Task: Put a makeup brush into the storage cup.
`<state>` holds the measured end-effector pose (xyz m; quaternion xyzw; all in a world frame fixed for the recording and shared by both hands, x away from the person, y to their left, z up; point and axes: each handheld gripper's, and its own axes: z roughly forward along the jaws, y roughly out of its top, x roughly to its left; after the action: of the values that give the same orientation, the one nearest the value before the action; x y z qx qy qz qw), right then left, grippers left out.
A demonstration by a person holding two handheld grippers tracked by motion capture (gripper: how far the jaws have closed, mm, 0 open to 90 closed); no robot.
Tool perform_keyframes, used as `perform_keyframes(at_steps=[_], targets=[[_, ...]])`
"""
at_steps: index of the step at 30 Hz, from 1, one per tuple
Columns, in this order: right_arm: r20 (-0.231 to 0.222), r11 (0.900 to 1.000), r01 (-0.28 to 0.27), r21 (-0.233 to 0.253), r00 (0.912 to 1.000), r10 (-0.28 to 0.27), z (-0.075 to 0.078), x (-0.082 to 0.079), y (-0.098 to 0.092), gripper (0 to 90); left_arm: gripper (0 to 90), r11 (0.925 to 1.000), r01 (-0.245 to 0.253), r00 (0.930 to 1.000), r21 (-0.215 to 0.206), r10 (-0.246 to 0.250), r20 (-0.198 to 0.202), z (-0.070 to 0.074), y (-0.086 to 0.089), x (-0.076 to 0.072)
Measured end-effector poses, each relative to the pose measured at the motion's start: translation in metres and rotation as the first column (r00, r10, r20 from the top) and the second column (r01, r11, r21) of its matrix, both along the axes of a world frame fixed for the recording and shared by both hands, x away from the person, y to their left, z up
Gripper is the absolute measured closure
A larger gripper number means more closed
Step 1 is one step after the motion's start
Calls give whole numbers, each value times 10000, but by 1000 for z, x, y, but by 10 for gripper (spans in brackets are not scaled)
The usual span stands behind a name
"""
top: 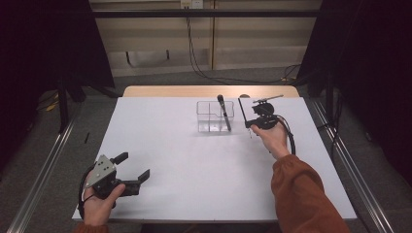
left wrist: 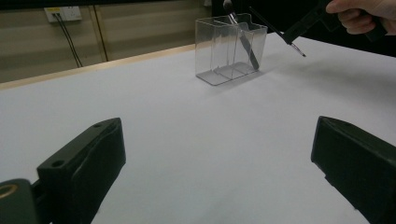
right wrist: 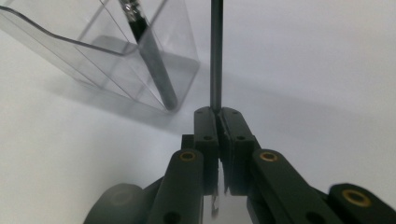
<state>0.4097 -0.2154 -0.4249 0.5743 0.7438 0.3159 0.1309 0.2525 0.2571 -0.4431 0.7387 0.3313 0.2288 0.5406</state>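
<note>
Gripping a thin dark brush between fully closed jaws, the right gripper hovers just to the right of the clear organizer at the far middle of the white table. In the high view the brush stands nearly upright from the jaws, its handle rising beside the organizer's right wall without touching it. In the left gripper view the same brush slants down to a fine tip in the air above the table, apart from the organizer.

A second brush already stands in the organizer's right-hand compartment, leaning, its bristled head above the rim; in the right gripper view its foot rests against the compartment's bottom corner.

The left gripper sits at the near left corner of the table, well apart from the organizer, its jaws spread wide and holding nothing. The person's orange sleeve enters from the lower right.
</note>
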Motion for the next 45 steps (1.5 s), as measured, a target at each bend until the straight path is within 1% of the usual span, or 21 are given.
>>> perform_keyframes(at_steps=[3,7,8,10,13,15,16,18,23,25,26,30,31,33,36,37,38,39,41,43,45], targets=[[425,9997,-95,203,9991,87,2,-2,1,862,30,10000,-23,10000,-25,23,-2,0,0,0],[907,9986,-273,444,9956,231,3,-6,-1,862,30,10000,-78,10000,-57,78,47,1,3,0],[993,9981,-322,520,9947,269,3,-7,-3,862,29,9999,-86,10000,-122,86,48,1,3,0],[1129,9975,-392,595,9931,322,3,-9,-6,862,28,9999,-116,9999,-117,116,48,1,4,0],[1388,9950,-521,853,9895,399,3,-13,-14,862,27,9997,-146,9999,-177,146,25,2,5,0],[1556,9923,-670,1046,9865,502,3,-15,-18,862,28,9996,-208,9998,-189,208,-11,2,6,1],[1660,9921,-710,1033,9847,532,4,-17,-20,862,28,9994,-249,9997,-220,247,-94,2,6,2],[1781,9898,-795,1182,9823,576,5,-20,-23,862,28,9993,-276,9995,-261,272,-148,2,6,2],[2132,9794,-1345,1504,9718,1007,10,-28,-28,862,28,9993,-233,9997,-286,230,-111,2,6,2],[2257,9731,-1633,1627,9662,1244,11,-32,-30,861,32,9994,-166,9998,-311,163,-123,2,6,2],[2351,9681,-1821,1722,9620,1391,11,-33,-31,861,34,9994,-161,9998,-290,158,-126,3,6,2],[2439,9557,-2153,2007,9558,1641,13,-39,-35,861,34,9988,-182,9997,-446,174,-185,3,7,3],[2437,9544,-2187,2033,9554,1670,14,-41,-35,861,34,9989,-198,9997,-425,191,-174,3,7,3],[2503,9460,-2402,2179,9506,1838,14,-43,-37,861,34,9989,-191,9996,-423,183,-192,3,7,3],[2482,9362,-2732,2213,9441,2168,14,-47,-36,861,34,9994,-91,9997,-343,83,-233,3,6,3],[2520,9314,-2866,2246,9403,2286,15,-48,-35,861,34,9994,0,9996,-348,-10,-270,4,5,2],[2488,9241,-3011,2354,9378,2423,16,-49,-34,861,34,9992,48,9994,-388,-61,-342,4,4,2],[2486,9191,-3121,2404,9351,2525,18,-50,-33,861,34,9995,116,9993,-280,-126,-345,4,4,2],[2506,9046,-3449,2505,9256,2836,21,-53,-30,861,34,9995,173,9992,-278,-183,-350,4,2,2],[2482,8964,-3757,2353,9149,3183,22,-55,-25,861,34,9994,229,9990,-255,-239,-377,4,1,2],[2391,8876,-4016,2257,9060,3491,23,-58,-21,861,34,9993,261,9989,-258,-271,-380,4,1,1]])
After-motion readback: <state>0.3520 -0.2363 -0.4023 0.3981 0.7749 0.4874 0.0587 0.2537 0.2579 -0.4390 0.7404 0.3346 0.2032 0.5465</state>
